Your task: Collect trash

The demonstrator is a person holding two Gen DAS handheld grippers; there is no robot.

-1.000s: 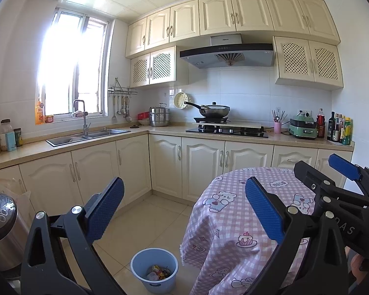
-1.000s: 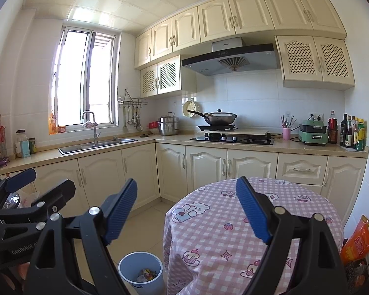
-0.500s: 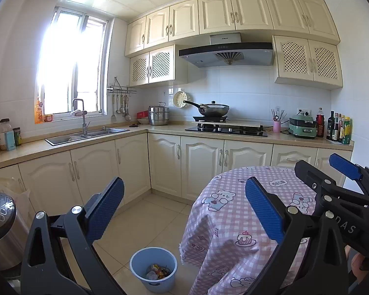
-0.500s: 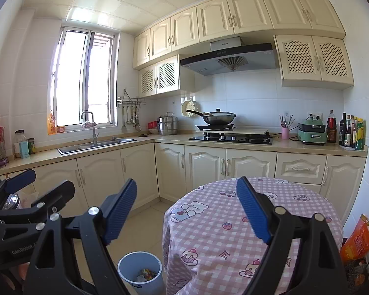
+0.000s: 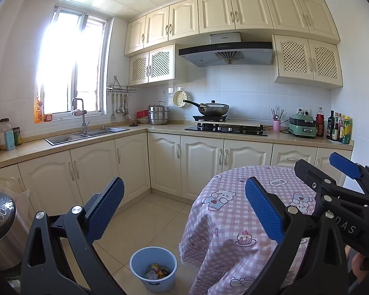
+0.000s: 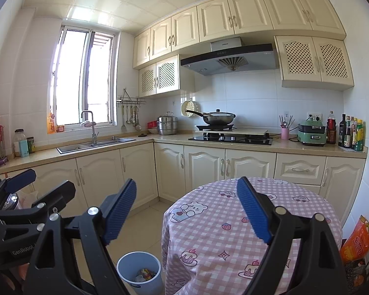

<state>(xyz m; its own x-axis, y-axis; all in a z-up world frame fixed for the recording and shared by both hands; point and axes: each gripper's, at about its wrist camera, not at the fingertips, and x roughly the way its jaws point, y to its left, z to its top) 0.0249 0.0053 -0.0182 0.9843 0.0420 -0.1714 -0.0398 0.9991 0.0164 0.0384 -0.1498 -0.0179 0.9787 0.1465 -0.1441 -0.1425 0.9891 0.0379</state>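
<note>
A light blue bin point(image 5: 153, 268) stands on the tiled floor beside the round table, with mixed scraps of trash point(image 5: 158, 271) in its bottom; it also shows in the right wrist view point(image 6: 139, 271). My left gripper point(image 5: 184, 206) is open and empty, held high above the floor and bin. My right gripper point(image 6: 187, 211) is open and empty, held over the near edge of the table. Each gripper shows at the edge of the other's view. No loose trash shows on the table top.
A round table point(image 6: 248, 223) with a pink checked cloth stands at right. Cream cabinets, a sink point(image 5: 86, 135) and a hob point(image 5: 225, 129) line the back. A steel appliance point(image 5: 0, 228) sits at far left. An orange bag point(image 6: 356, 241) lies right of the table.
Both views have drifted very slightly; the bin sits a touch higher in the frames. Both grippers stay open and empty.
</note>
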